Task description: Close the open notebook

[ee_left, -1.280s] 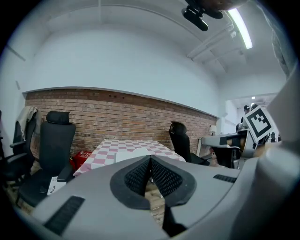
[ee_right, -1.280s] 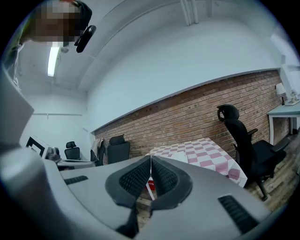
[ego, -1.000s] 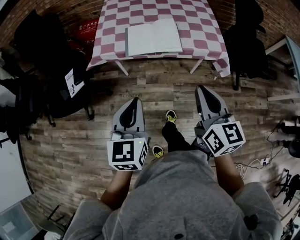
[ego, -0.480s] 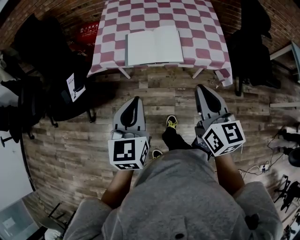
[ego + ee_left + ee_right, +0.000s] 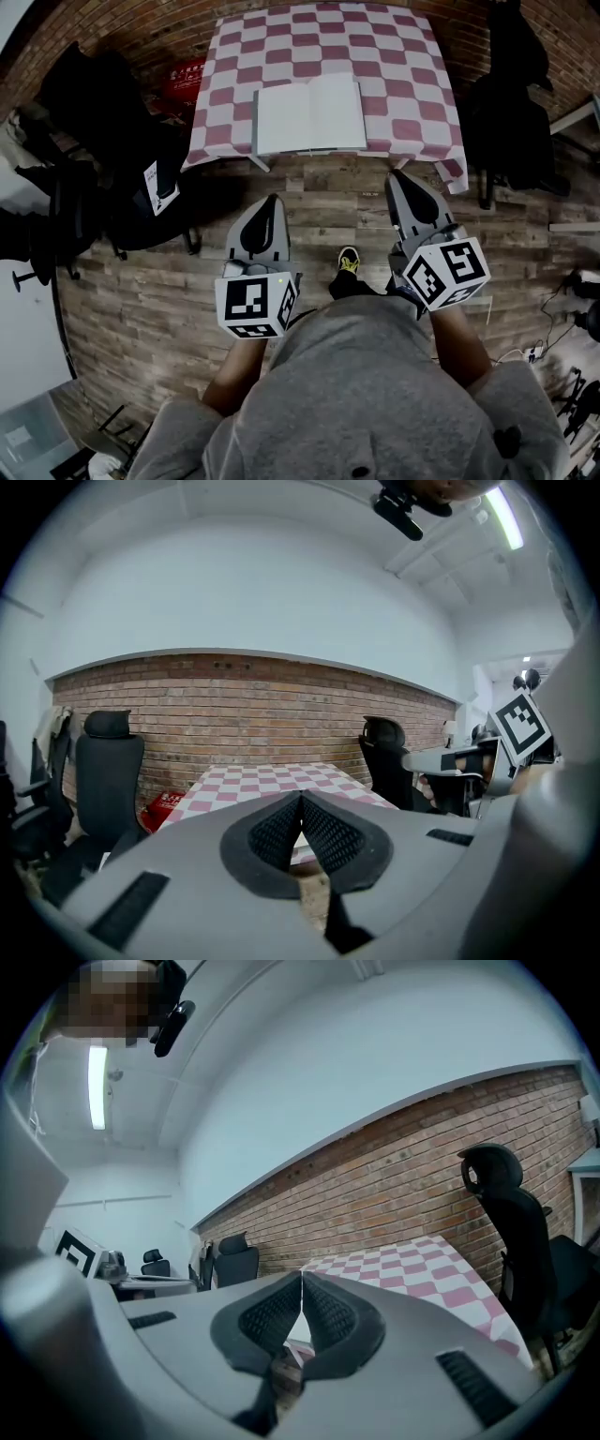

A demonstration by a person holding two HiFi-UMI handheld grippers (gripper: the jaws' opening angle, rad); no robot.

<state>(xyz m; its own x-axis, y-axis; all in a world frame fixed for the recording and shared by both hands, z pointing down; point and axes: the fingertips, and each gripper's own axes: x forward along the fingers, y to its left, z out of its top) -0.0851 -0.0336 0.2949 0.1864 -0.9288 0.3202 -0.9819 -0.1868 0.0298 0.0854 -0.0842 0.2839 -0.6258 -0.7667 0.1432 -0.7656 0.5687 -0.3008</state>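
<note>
Pink-and-white checkered tablecloth [image 5: 403, 84] over table; white table leg [image 5: 260, 162] showing under near edge. Red box [image 5: 186, 77] on floor just beside table's left side, near brick wall [image 5: 234, 705]. Left black office chair [image 5: 98, 112] and right black office chair [image 5: 514, 112] flank table. White printed sheet [image 5: 159, 181] on dark seat at left. Wood plank floor [image 5: 141, 300]. Cables [image 5: 539, 352] on floor, far right. Ceiling tube light [image 5: 503, 517] lit.

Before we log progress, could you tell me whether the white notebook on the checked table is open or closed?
Open: the white notebook lies spread flat on the pink-and-white checked tablecloth, both pages showing beside a centre fold.
</note>
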